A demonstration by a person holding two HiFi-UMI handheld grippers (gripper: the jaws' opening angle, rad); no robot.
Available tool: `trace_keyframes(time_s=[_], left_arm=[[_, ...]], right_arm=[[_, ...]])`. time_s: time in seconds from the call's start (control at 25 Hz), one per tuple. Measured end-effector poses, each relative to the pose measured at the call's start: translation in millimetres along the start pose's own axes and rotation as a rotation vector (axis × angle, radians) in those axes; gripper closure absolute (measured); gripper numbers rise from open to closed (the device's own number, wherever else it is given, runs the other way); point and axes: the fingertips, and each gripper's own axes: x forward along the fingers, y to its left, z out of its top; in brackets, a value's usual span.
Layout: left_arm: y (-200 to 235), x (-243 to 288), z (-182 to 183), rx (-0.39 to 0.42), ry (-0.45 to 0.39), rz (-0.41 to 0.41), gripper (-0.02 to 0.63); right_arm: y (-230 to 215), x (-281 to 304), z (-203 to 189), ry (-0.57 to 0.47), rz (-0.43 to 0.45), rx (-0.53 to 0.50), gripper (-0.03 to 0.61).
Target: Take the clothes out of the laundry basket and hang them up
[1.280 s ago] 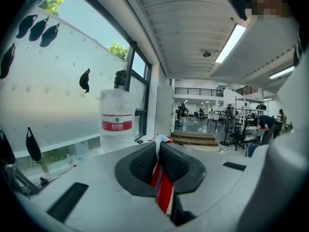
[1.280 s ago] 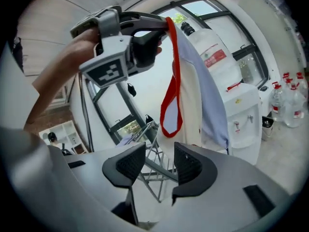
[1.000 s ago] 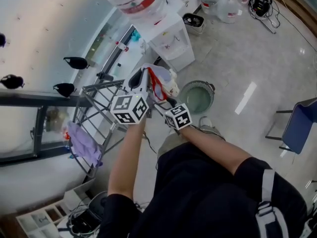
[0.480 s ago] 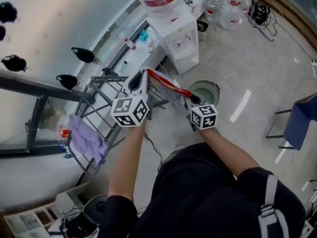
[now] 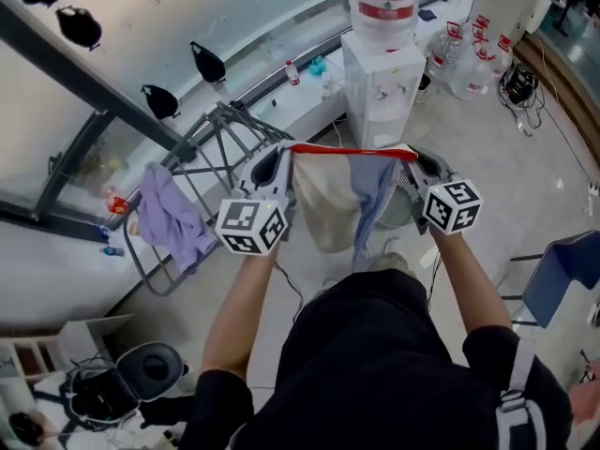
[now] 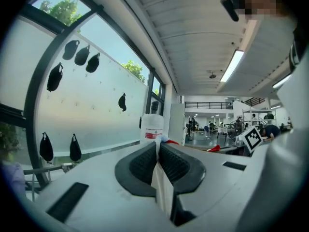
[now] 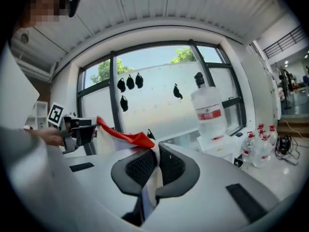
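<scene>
A cream and blue garment [image 5: 336, 204] with a red waistband [image 5: 352, 151] hangs stretched between my two grippers at chest height. My left gripper [image 5: 281, 160] is shut on the band's left end, and white cloth [image 6: 161, 187] shows pinched between its pads. My right gripper [image 5: 419, 162] is shut on the right end; the red band [image 7: 123, 137] runs from its jaws toward the left gripper. The metal drying rack [image 5: 214, 131] stands just beyond and left of the left gripper. The green laundry basket [image 5: 401, 212] is on the floor, mostly hidden behind the garment.
A purple cloth [image 5: 173, 218] hangs on the rack's left side. A white water dispenser [image 5: 384, 73] with its bottle stands straight ahead, with spare water bottles [image 5: 469, 59] to its right. A blue chair [image 5: 562, 279] is at the right edge. The window wall runs along the left.
My right gripper closed on the red band and drew away to the right and up. The left gripper rose too. The bunched garment now hangs spread out between them.
</scene>
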Motion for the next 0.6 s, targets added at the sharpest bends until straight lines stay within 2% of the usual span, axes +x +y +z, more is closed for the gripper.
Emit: trace_keyframes(time_s=[0.4,0.6], left_arm=[[31,-125,58,0.042,-0.222,0.152,0.598],[59,-163,82,0.062,-0.276,0.178,0.598]], right_arm=[[108,19,82,-0.074,0.154,-0.219,0.575],[160,45,123,-0.145,0.222,-0.273,0.575]])
